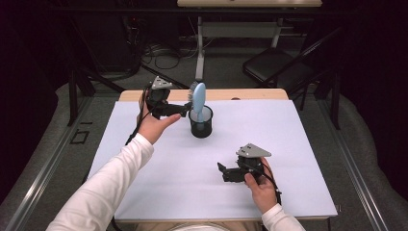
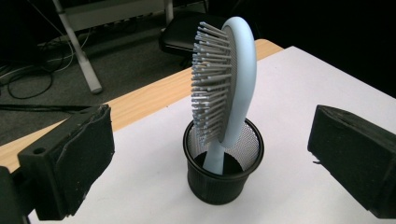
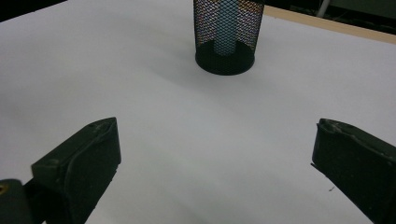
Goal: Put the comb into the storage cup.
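White sheet (image 1: 298, 144) covering table, right gripper (image 1: 222, 169) resting low on it near front edge, jaws standing wide apart, gripping nothing, bare sheet lying ahead of it. Farther back, black mesh cup (image 1: 200, 122) standing upright, pale blue hairbrush (image 1: 197, 96) sticking handle-down inside. Left gripper (image 1: 186, 109) hovering just beside brush, jaws spread, not touching. Beyond table: black chair (image 1: 274, 65), floor cables (image 1: 161, 53).

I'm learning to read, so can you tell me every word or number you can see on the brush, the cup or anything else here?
There are none to read. The blue hairbrush is plain, with no brand showing. The black mesh cup it stands in carries no label. The white table cover has no print. The left gripper and the right gripper show no lettering on their black jaws.
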Tool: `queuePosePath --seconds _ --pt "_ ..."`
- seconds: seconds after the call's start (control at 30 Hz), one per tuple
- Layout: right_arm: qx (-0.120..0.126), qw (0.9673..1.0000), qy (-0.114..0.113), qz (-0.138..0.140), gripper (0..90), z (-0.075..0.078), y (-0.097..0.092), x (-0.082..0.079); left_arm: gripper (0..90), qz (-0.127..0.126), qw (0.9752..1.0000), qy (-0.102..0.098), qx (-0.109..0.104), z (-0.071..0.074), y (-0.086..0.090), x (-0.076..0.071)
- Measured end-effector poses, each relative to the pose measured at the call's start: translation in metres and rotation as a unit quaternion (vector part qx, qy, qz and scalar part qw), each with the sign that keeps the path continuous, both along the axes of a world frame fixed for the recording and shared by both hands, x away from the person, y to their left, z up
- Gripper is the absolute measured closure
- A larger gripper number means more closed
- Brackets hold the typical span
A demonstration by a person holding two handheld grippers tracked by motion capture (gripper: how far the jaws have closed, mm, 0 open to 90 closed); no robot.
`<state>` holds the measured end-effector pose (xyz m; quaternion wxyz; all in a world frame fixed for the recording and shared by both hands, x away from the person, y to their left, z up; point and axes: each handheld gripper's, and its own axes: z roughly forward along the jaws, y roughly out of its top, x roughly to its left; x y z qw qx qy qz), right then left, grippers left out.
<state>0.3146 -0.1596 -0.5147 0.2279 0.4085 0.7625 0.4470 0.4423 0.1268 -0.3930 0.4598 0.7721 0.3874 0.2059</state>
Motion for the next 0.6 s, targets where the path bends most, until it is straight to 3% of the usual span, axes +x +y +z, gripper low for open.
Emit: queuePosePath --seconds 0.6 --pt "0.001 1.0000 0.006 -0.003 0.8 -0.003 -0.001 0.001 0.6 -0.023 0.9995 -0.003 -0.020 -0.010 0.021 -0.036"
